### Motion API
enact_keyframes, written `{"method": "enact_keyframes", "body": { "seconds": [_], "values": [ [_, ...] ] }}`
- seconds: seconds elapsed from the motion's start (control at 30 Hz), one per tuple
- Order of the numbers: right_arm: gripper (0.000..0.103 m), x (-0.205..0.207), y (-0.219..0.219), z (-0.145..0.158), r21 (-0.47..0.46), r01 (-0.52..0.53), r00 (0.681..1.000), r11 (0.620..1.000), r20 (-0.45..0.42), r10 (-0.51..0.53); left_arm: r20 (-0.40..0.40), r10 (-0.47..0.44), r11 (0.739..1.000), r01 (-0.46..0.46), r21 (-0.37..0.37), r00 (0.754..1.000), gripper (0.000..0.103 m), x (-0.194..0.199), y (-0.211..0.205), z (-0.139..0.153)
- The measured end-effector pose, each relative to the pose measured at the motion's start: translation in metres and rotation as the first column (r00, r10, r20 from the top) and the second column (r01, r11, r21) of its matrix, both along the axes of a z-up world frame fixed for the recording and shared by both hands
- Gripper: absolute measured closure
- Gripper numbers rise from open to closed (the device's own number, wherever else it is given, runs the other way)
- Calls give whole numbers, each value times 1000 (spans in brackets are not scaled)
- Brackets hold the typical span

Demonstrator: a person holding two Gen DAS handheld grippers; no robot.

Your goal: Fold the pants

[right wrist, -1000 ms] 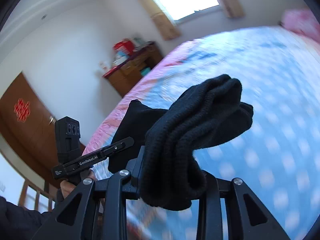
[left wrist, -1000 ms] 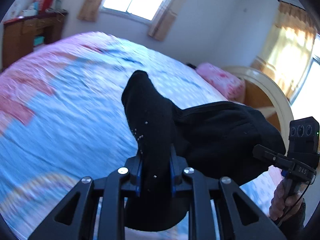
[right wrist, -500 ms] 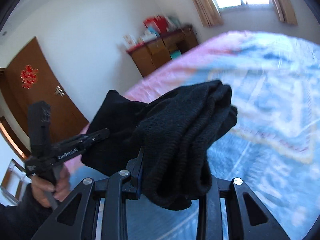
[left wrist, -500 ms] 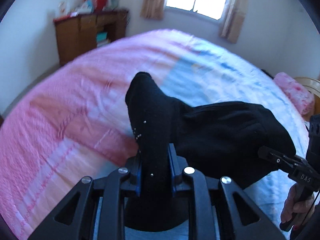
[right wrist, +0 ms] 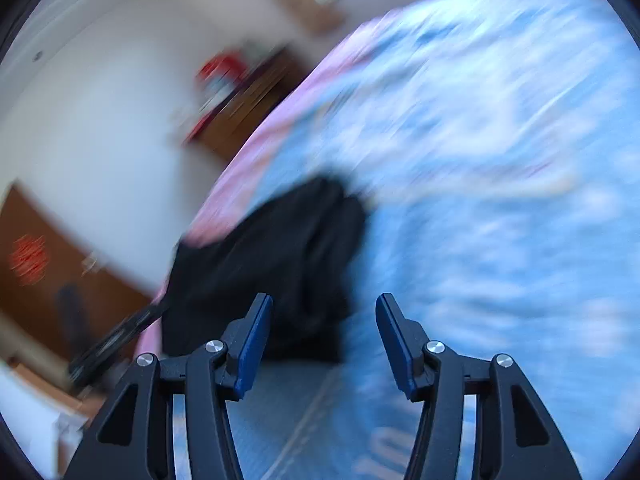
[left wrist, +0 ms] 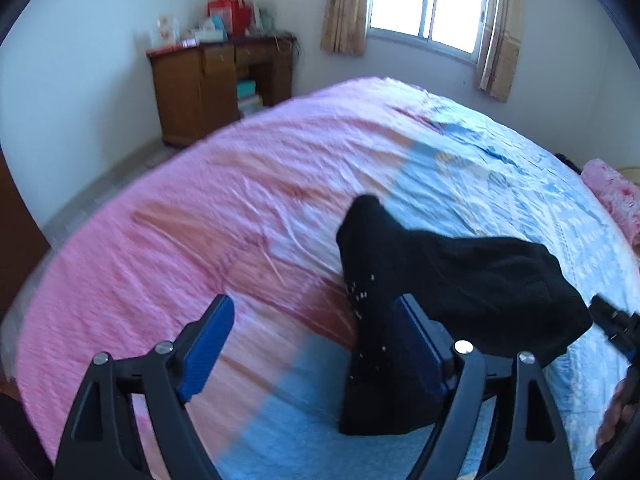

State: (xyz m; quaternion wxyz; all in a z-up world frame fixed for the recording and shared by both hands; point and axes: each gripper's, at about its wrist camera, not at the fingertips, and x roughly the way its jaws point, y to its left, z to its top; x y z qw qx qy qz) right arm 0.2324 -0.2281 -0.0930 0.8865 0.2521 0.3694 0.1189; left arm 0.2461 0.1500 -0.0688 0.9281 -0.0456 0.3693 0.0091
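My left gripper (left wrist: 316, 354) has just been opening, and its blue pads now stand wide apart over the bed (left wrist: 248, 200); the black pants (left wrist: 440, 276) still lean against the inner face of the right-hand pad, but nothing is pressing them from the other side, so I am no longer clamping the cloth. My right gripper (right wrist: 324, 336) has just been opening as well: its jaws are apart with only blue bedcover showing between the tips, and the pants (right wrist: 272, 264) lie just beyond and to the left of its left pad, though the right wrist view is badly smeared and I cannot tell whether cloth brushes that pad. Taking the pants as my landmark, they sit bunched on the bedcover where pink cloth meets blue, the wooden cabinet (left wrist: 216, 80) stands well beyond them against the far wall, the window (left wrist: 428, 0) is beyond them too, and a pink pillow (left wrist: 612, 196) lies off to their right at the bed's edge. The bundle looks doubled over, thick and compact instead of spread flat, so I judge a fold has been laid down and I am letting go of it. What remains, as far as I can judge, is to smooth the heap and perhaps fold it once more, since its edges look lumpy and uneven.
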Motion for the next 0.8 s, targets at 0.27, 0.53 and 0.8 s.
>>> {"method": "enact_keyframes", "body": {
  "seconds": [0.27,0.53,0.8],
  "values": [
    [82,9,100,44,-435,-69,975,898,163,154,56,-97,982,87,166,994,18,21,-60,8],
    [81,26,109,-13,-481,-28,993,876,85,78,-39,-33,974,40,223,999,16,41,-65,-34],
    [80,27,112,-15,-501,-17,992,866,98,76,-119,7,993,8,120,993,0,55,-48,-53]
  ]
}}
